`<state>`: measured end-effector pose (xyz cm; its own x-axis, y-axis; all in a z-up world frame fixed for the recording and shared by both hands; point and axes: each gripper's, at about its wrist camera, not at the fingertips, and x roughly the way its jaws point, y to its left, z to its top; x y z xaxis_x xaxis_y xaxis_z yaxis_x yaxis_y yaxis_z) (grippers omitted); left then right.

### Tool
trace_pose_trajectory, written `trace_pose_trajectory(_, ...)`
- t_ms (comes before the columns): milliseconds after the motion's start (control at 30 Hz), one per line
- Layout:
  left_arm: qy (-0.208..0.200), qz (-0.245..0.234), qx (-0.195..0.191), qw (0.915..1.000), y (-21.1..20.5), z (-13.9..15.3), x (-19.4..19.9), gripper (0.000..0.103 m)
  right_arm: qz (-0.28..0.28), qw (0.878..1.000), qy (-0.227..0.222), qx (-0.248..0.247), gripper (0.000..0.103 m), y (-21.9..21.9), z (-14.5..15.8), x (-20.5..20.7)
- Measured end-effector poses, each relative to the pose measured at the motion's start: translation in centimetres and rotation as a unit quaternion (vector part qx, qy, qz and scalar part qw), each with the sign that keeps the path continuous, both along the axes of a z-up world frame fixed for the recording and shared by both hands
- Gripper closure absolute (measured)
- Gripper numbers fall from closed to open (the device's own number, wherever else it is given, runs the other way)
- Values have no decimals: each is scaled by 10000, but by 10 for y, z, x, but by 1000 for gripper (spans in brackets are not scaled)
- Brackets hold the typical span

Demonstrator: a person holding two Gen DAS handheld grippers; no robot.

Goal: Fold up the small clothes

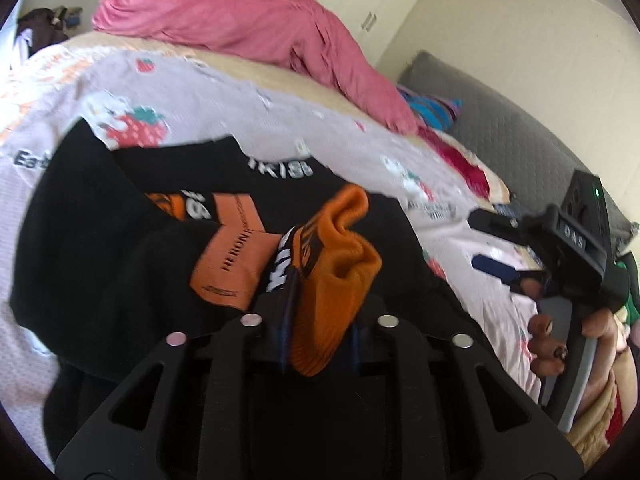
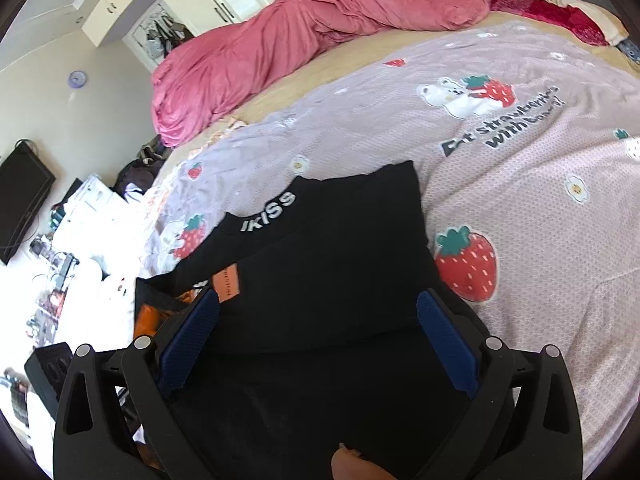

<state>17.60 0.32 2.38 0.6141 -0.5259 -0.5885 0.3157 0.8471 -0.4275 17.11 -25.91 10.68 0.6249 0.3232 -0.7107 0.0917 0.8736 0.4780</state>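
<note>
A small black garment (image 1: 100, 240) with orange patches and white lettering lies on the strawberry-print bedspread (image 1: 200, 96). My left gripper (image 1: 320, 320) is shut on its orange ribbed cuff (image 1: 340, 264), which bunches up between the jaws above the black cloth. In the right wrist view the same black garment (image 2: 328, 256) lies folded, with the "IKISS" lettering at its far edge. My right gripper (image 2: 320, 340) is open, its blue pads (image 2: 448, 344) spread over the near part of the garment. The right gripper also shows in the left wrist view (image 1: 560, 252), held by a hand at the right.
A crumpled pink blanket (image 2: 304, 44) lies across the far side of the bed. A grey headboard (image 1: 500, 128) and striped and red cloths (image 1: 432, 108) are at the right. A cluttered white surface (image 2: 72, 248) and a dark screen (image 2: 20, 192) stand left of the bed.
</note>
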Motion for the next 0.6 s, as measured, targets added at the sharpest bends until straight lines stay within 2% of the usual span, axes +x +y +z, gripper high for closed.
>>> trace_pose_trajectory(100,-61,-113,105,9999,-6,1,-3,79,2,9999,93,-55,4,1,-4,1)
trace_pose_trajectory(167,-134,-117,99,9998,-4,5,-5,68,121,9997,205,-113,4,5,-8,2)
trace_pose_trajectory(233,-174,-92,49,9998,1,7,-5,65,239,9992,292,-160,4,12,-13,2)
trace_pose_trajectory(300,-154,113,-3,9998,13,8,-2,62,418,9983,379,-168,4,23,-19,2)
trace_pose_trajectory(467,-200,894,95,9958,49,13,7,31,1067,9916,707,-182,5,69,-42,-1)
trace_pose_trajectory(567,-307,1183,281,9921,68,20,8,19,1236,9889,824,-81,6,93,-54,-4)
trace_pose_trajectory(600,-342,1294,333,9904,75,22,8,17,1254,9884,849,-113,11,100,-59,-5)
